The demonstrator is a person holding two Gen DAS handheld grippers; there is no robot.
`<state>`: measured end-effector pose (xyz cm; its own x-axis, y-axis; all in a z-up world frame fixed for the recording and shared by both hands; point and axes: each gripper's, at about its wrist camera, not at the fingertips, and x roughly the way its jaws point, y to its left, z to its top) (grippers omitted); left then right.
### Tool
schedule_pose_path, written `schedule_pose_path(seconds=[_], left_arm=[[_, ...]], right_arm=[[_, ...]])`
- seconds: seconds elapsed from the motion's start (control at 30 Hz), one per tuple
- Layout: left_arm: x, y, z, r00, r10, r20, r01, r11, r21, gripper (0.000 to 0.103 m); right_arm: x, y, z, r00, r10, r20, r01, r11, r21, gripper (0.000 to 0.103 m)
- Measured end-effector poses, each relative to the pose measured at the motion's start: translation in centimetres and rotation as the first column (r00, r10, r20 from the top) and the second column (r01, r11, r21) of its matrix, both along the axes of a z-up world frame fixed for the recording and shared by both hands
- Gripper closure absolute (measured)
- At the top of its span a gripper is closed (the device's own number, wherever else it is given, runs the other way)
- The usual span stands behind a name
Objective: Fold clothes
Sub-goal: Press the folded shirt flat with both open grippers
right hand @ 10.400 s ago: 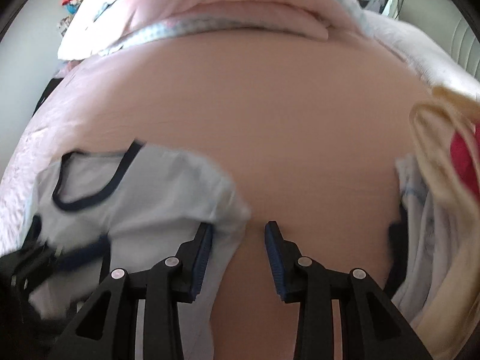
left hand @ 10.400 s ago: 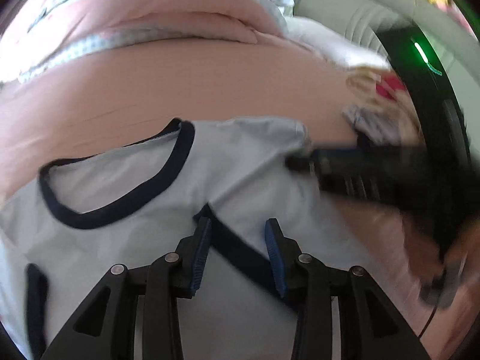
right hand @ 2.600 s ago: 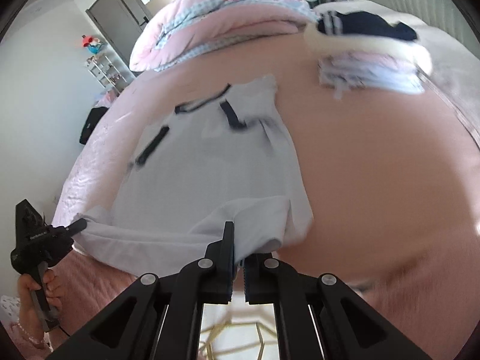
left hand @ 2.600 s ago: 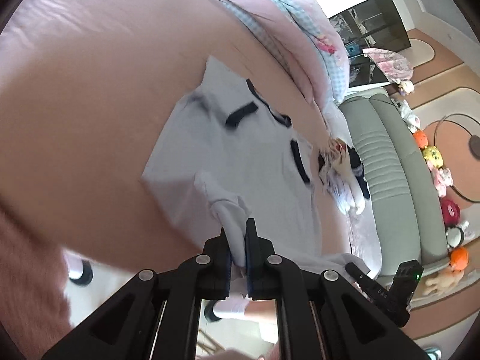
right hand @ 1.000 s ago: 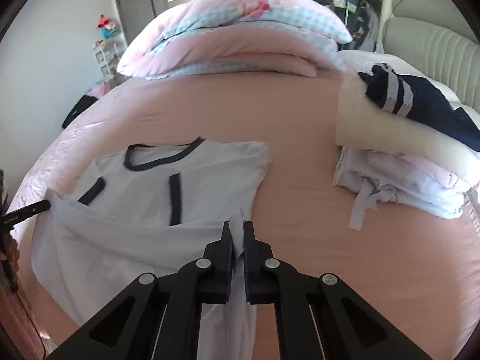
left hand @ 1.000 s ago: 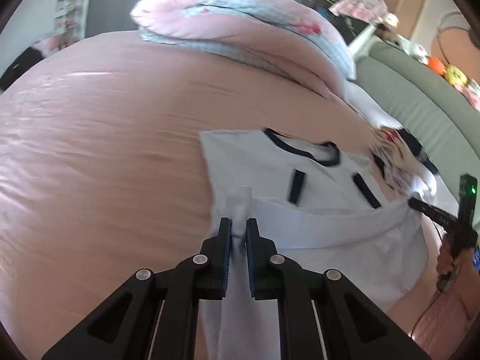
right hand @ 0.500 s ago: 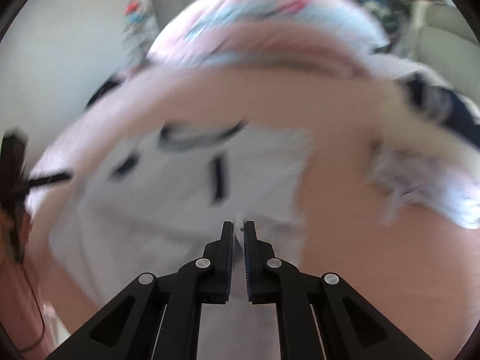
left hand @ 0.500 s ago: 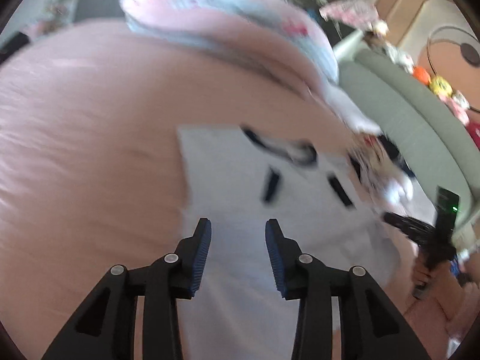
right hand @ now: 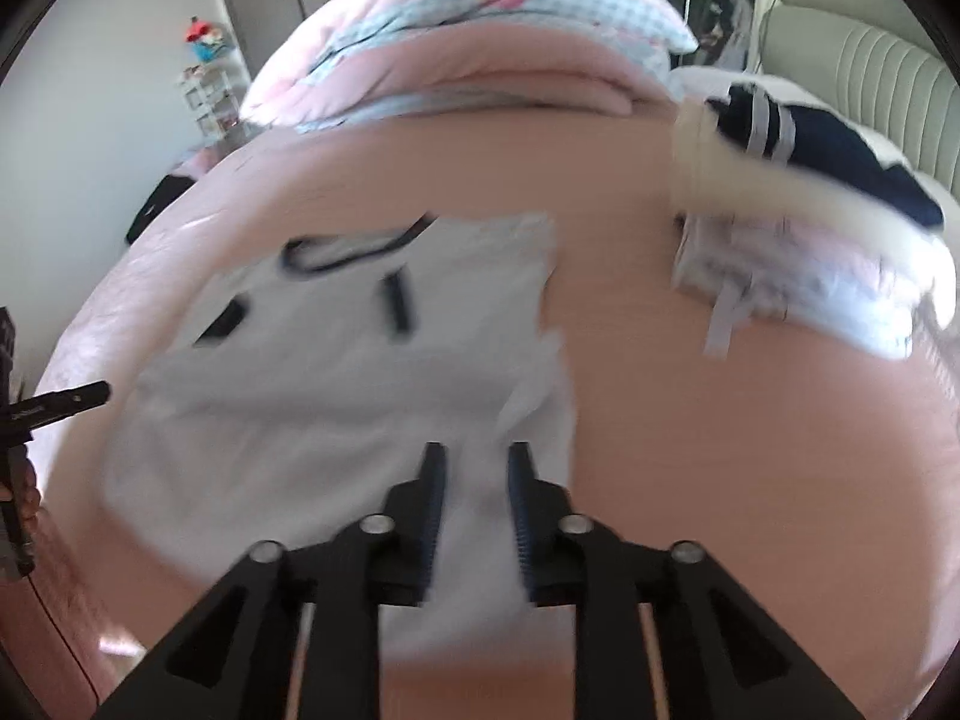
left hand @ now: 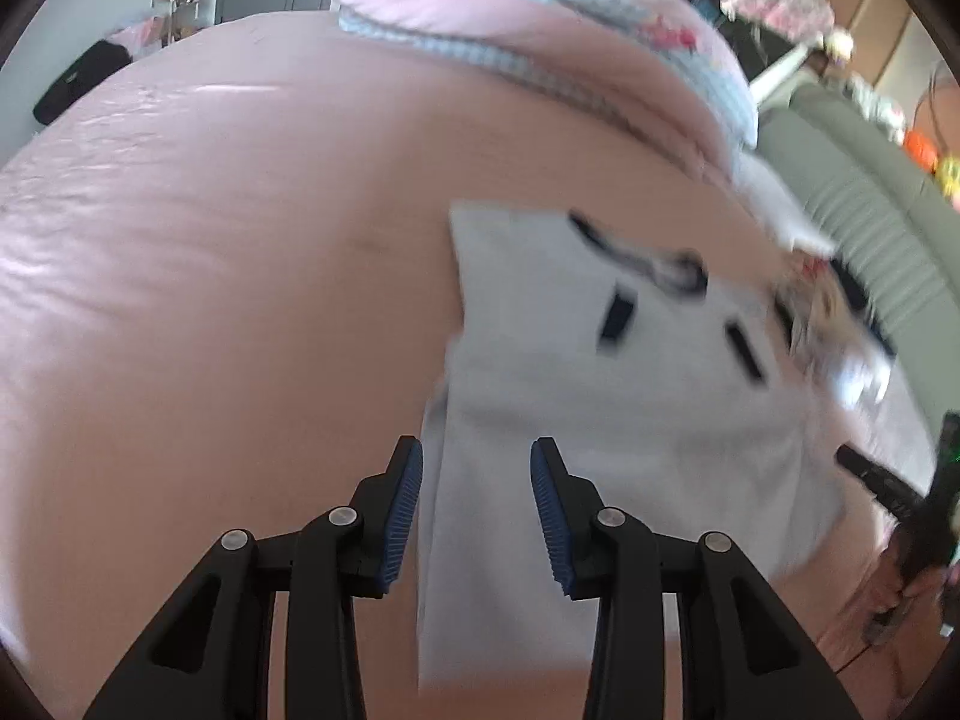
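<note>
While both grippers hang over the near edge of the bed (left hand: 210,300), the pale grey T-shirt (left hand: 630,420) lies spread on the pink sheet with its lower part doubled up over the chest, its dark-trimmed collar (right hand: 348,252) pointing toward the far edge and the rolled pink duvet (right hand: 480,48). The left gripper (left hand: 477,480) has let go: its blue-padded jaws stand apart over the shirt's left border, with cloth below them but not pinched. The right gripper (right hand: 474,486) has its jaws just parting (they have only now been opening), and the shirt's fold shows in the gap without being pressed. Toward the bed's right edge sits a pile of folded clothes (right hand: 810,240), a navy piece with pale stripes on top. No brand or print on the shirt can be read; small white lettering on the other gripper's finger at the left rim of the right view is too blurred to make out.
</note>
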<state>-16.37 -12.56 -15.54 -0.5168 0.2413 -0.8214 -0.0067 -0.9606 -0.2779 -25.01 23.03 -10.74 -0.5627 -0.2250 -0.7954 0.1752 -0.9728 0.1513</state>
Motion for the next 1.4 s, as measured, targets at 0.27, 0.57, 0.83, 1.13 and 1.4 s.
schedule_pose_path(seconds=[0.27,0.57,0.83,1.13,1.4], left_arm=[[7.5,-4.4,-3.7,0.973,0.208,0.095,-0.225,0.948,0.225,0.067],[7.7,-4.0,-4.6,0.973,0.221,0.072,-0.233,0.933,0.274,0.063],[6.6,0.8,-3.2,0.999,0.026,0.022,-0.020,0.971,-0.240,0.080],[8.3,3.4,-0.2,0.987,-0.047,-0.155,0.023,0.988,-0.151,0.072],[6.7,6.9,-3.4,0.995,-0.101,-0.013,0.096,0.971,-0.219,0.058]], right_arm=[[3.6,5.7,-3.1,0.949,-0.246,0.195,0.266,0.960,-0.084,0.067],[3.6,6.4,-3.5,0.951,-0.245,0.190,0.272,0.953,-0.133,0.048],[4.4,4.0,-3.1,0.982,-0.182,0.057,0.159,0.946,0.281,0.055],[4.1,4.7,0.0,0.985,-0.170,-0.042,0.174,0.980,0.099,0.055],[3.4,-1.3,-3.9,0.997,-0.006,0.071,-0.012,0.968,0.251,0.054]])
